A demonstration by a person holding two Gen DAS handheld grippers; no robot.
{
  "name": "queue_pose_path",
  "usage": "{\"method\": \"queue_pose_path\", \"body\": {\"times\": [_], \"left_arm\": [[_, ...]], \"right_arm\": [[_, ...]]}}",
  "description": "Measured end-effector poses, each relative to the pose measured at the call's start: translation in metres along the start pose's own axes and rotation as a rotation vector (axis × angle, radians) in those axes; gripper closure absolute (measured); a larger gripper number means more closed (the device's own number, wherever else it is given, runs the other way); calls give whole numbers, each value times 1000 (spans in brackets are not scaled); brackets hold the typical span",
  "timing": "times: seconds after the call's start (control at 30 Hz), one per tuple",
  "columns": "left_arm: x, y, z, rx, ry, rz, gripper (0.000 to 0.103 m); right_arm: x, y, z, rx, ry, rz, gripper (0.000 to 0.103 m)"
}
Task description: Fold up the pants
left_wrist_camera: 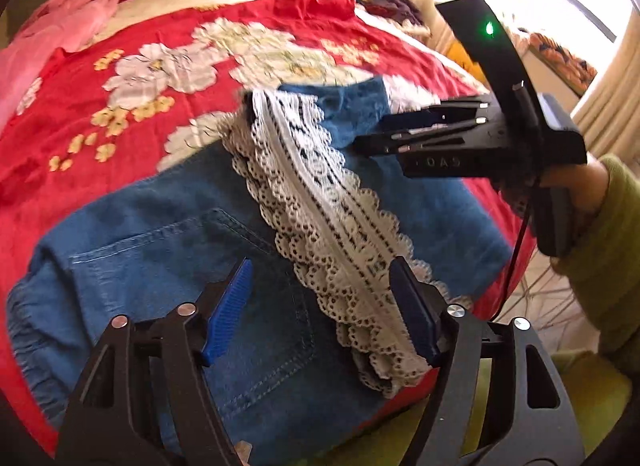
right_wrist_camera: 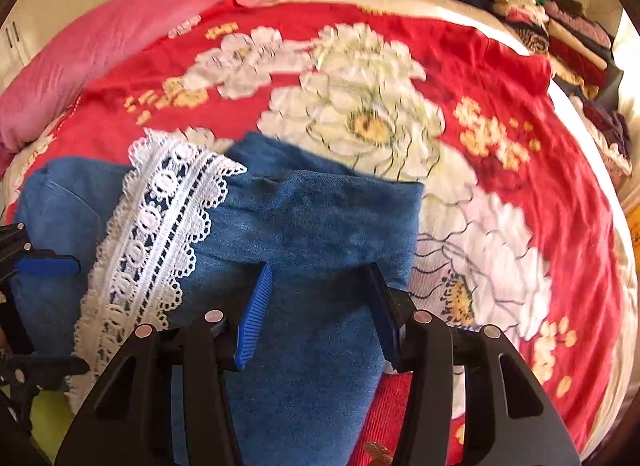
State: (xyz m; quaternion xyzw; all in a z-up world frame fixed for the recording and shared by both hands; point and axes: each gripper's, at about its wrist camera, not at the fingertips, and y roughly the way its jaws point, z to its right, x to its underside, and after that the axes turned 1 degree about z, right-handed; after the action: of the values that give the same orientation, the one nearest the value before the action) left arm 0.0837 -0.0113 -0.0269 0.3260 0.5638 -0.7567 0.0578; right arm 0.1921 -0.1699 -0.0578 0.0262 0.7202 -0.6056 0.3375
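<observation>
One pair of blue denim pants [left_wrist_camera: 168, 242] is lying folded on a red bedspread [left_wrist_camera: 120, 45] printed with large white flowers, and a band of white lace trim [left_wrist_camera: 320, 201] is running diagonally across the denim. The left gripper [left_wrist_camera: 320, 310] is hovering over the pants with its two blue-padded fingers [left_wrist_camera: 228, 310] spread wide; the back pocket and part of the lace are showing in the gap between them, and neither pad is pressing on the cloth. In the right wrist view the right gripper [right_wrist_camera: 320, 310] is standing over the folded leg end of the pants [right_wrist_camera: 304, 225], its two fingers [right_wrist_camera: 254, 314] partly spread with denim lying beneath and between them; the pads are not pinching the fabric as far as the view is showing. The lace [right_wrist_camera: 160, 225] is lying just to the left of those fingers, and the tip of the left gripper [right_wrist_camera: 44, 266] is peeking in at the left edge. From the left wrist view the right gripper [left_wrist_camera: 380, 137] is reaching in over the far part of the denim, held by a hand [left_wrist_camera: 576, 185] in a green sleeve [left_wrist_camera: 608, 234]. One pink garment [right_wrist_camera: 120, 37] is lying along the far edge of the bed, and one stack of folded clothes [right_wrist_camera: 560, 33] is sitting at the far right corner.
</observation>
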Motion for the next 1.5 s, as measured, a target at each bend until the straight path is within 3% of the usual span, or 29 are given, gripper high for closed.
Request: {"method": "queue_pose_path", "body": {"times": [0.17,0.37,0.53,0.67,0.7,0.73,0.77,0.97,1.17,1.5], "left_arm": [[0,16,-6,47,19,-25,31],[-2,1,-4,97,-19,12,29],[-4,-17,-1,32,-52,56,27],[-3,-40,-3,-49,-55,83,23],[-2,-43,-4,-72,-53,85,21],[-2,-47,-5,-87,-52,88,20],[-1,-51,-5,-100,-54,94,19],[6,-77,-3,-178,-67,126,10],[15,-102,-2,-233,-84,163,10],[31,-125,-17,-293,-124,191,10]], "right_arm": [[0,5,2,1,11,-5,55],[-2,4,1,-5,3,-30,55],[-2,-3,8,-42,29,-9,55],[4,-25,9,-67,74,70,55],[7,-33,10,-66,85,97,49],[11,-42,10,-64,103,129,24],[13,-49,11,-65,118,151,16],[18,-87,5,-76,124,238,16],[14,-119,-19,-94,59,311,9],[-1,-138,-69,-128,-68,333,6]]}}
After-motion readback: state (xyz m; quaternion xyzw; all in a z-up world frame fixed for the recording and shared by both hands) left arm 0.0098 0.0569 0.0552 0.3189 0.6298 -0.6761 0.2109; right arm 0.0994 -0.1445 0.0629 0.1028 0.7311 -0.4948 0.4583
